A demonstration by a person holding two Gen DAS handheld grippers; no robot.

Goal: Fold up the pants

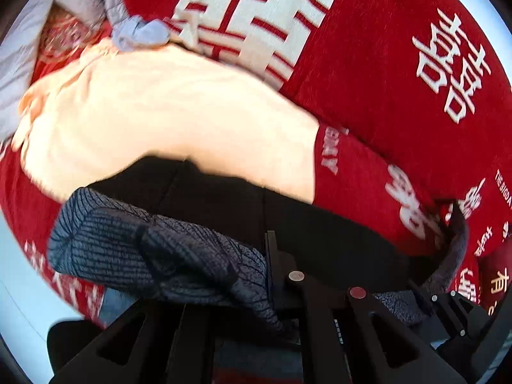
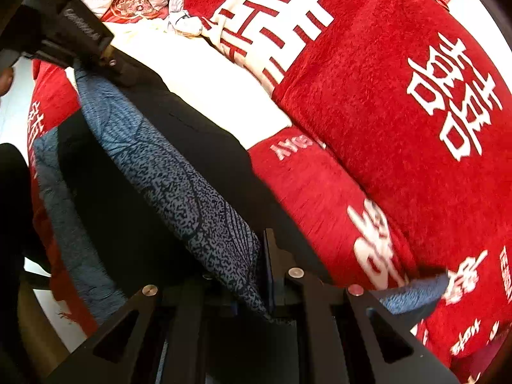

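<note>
The left gripper's [image 1: 272, 291] fingers were clamped tight on a fold of the pants [image 1: 134, 256], dark cloth with a blue-grey speckled lining, bunched at the lower left of the frame. The right gripper's [image 2: 268, 291] fingers were pinched nearly together on the same pants [image 2: 179, 185], which stretched from the bottom centre up to the upper left, where the other gripper held them. Beneath lay a red blanket [image 2: 368, 80] with white characters and a cream cloth [image 1: 160, 112] across the bed.
</note>
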